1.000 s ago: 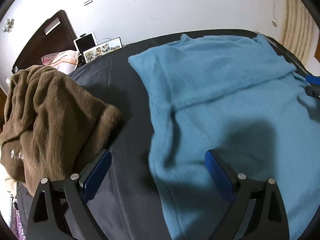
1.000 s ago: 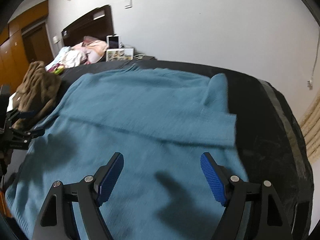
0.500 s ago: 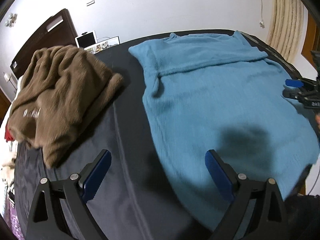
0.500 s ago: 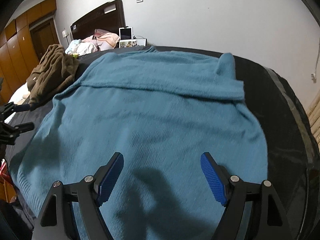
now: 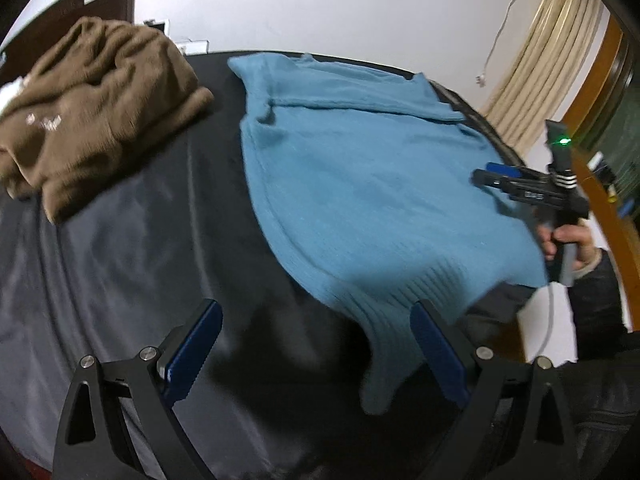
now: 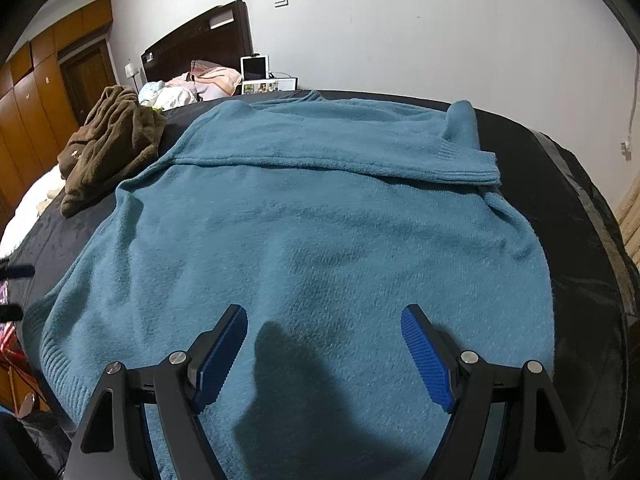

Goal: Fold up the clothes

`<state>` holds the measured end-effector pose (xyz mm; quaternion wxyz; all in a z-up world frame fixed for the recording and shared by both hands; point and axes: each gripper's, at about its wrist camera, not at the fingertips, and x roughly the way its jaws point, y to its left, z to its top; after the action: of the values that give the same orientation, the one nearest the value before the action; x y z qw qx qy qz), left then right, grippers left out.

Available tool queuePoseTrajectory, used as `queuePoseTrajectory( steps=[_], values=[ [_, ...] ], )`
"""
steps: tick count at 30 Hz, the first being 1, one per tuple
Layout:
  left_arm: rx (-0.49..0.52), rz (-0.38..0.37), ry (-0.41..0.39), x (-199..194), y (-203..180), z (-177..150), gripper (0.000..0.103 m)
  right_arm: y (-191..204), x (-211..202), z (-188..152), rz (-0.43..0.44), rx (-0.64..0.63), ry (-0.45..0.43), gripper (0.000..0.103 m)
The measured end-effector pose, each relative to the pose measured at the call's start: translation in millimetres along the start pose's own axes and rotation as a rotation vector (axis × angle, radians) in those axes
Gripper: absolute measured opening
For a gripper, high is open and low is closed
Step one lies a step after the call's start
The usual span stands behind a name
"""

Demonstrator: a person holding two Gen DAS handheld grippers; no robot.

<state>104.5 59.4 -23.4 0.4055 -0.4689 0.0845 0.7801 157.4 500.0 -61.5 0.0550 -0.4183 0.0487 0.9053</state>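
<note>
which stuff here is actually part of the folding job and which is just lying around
Part of the job:
- blue sweater, spread flat on the dark bed cover
- brown garment, heaped beside it
- left gripper and right gripper, both open

Just lying about:
- tablet
- pink bedding
- photo frame

Dark headboard (image 6: 200, 40), tablet (image 6: 255, 67), curtain (image 5: 548, 52)

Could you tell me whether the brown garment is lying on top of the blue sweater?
No, the brown garment sits bunched on the dark bed cover beside the blue sweater, with cover showing between them.
</note>
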Motion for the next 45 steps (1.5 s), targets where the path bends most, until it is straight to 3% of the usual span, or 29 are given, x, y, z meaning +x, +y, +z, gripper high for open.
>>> queuePoseTrajectory(
  steps=[7, 14, 19, 23, 29, 34, 37, 41, 45],
  values=[
    [0.001, -0.132, 0.038, 8.0, -16.0, -5.9, 0.097, -1.8, -6.8, -5.2, -0.015, 0.012, -0.014, 0.081],
    [-0.03, -0.177, 0.109, 29.5, -29.4, -9.7, 0.097, -15.2, -26.6, -9.5, -0.019, 0.056, -0.071, 0.081],
    [-0.015, -0.246, 0.132, 38.7, -41.4, -10.6, 0.096, -44.2, -52.8, -19.0, -0.02, 0.122, -0.119, 0.081],
    [-0.018, -0.298, 0.137, 42.9, -47.5, -7.9, 0.096, -82.2, -70.5, -42.7, 0.017, 0.226, -0.098, 0.081],
    [-0.043, -0.316, 0.147, 47.0, -46.9, -1.8, 0.096, -111.2, -90.9, -89.8, 0.027, 0.318, -0.052, 0.081],
    [-0.042, -0.325, 0.159, 47.8, -48.3, 2.5, 0.096, -104.0, -88.7, -115.2, 0.012, 0.327, -0.011, 0.081],
    [-0.04, -0.325, 0.16, 46.7, -48.8, 2.3, 0.096, -94.2, -90.5, -119.3, -0.003, 0.297, -0.036, 0.081],
    [-0.036, -0.323, 0.156, 47.8, -49.8, 3.2, 0.092, -81.0, -87.4, -119.2, 0.046, 0.269, -0.035, 0.081],
    [-0.072, -0.328, 0.143, 48.2, -41.9, 3.4, 0.078, -74.6, -85.8, -118.0, 0.163, 0.286, -0.02, 0.081]
  ],
)
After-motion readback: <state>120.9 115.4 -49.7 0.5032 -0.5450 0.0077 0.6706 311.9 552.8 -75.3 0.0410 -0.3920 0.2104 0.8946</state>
